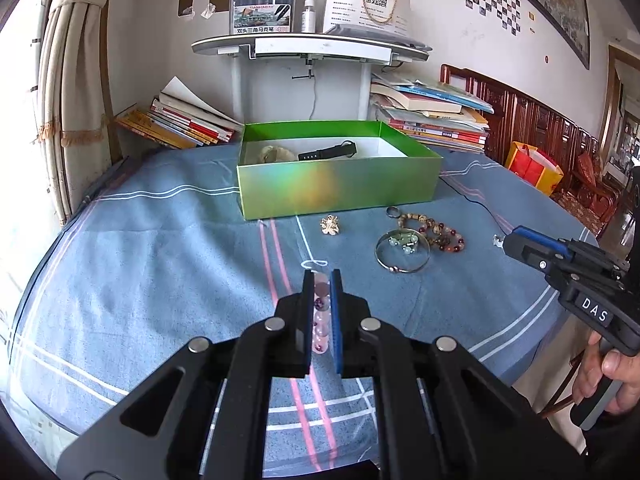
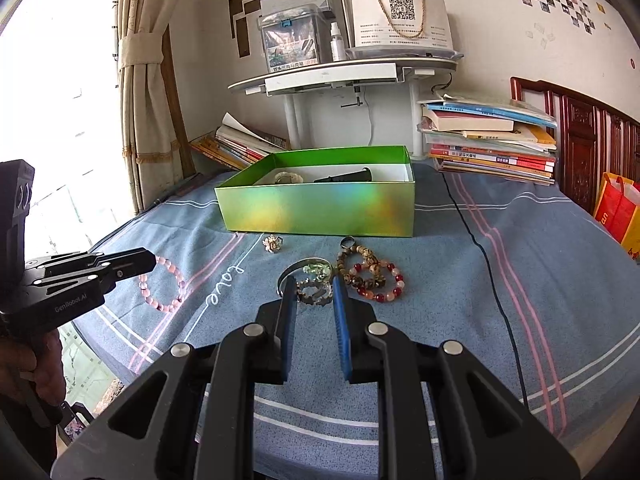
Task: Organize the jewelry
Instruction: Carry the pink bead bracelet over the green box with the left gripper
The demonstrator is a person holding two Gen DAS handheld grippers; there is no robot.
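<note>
My left gripper [image 1: 321,276] is shut on a pink bead bracelet [image 1: 321,320]; in the right wrist view that bracelet [image 2: 162,284] hangs from the left gripper [image 2: 150,258] just above the cloth. My right gripper [image 2: 313,284] is open around a small star-shaped silver piece [image 2: 315,294] on the cloth. A silver bangle [image 1: 402,254], a mixed brown and red bead bracelet [image 1: 434,232] and a gold brooch [image 1: 330,225] lie in front of the green box [image 1: 336,190]. The box holds a black watch [image 1: 328,153] and a pale piece [image 1: 274,155].
The blue striped cloth [image 1: 160,260] covers a round table. Book stacks [image 2: 490,142] stand behind the box at left and right. A black cable [image 2: 486,264] runs across the cloth on the right. A white shelf stand [image 2: 344,76] stands at the back.
</note>
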